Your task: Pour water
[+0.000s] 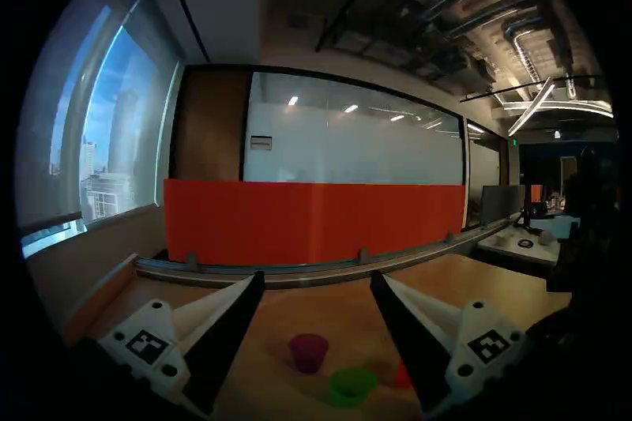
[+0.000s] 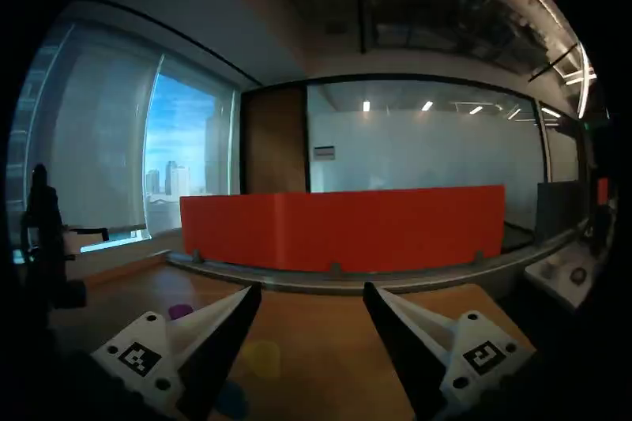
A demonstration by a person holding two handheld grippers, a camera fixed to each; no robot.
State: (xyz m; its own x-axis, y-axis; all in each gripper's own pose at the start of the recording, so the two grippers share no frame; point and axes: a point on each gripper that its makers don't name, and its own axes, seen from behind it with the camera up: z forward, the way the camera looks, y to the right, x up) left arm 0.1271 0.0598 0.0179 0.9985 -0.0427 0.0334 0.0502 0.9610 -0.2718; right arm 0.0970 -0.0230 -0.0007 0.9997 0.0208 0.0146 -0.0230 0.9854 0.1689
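My left gripper is open above a wooden desk, with nothing between its fingers. Low between them stand a purple cup and, nearer, a green cup. A red cup peeks out from behind the finger on the right. My right gripper is also open and holds nothing. Below it on the desk are a yellow cup, a blue cup at the inner edge of the finger on the left, and a purple cup farther left. I cannot tell whether any cup holds water.
An orange divider panel and a metal rail run along the desk's far edge. A window is on the left. A dark upright object stands at the far left of the right gripper view. Another desk lies to the right.
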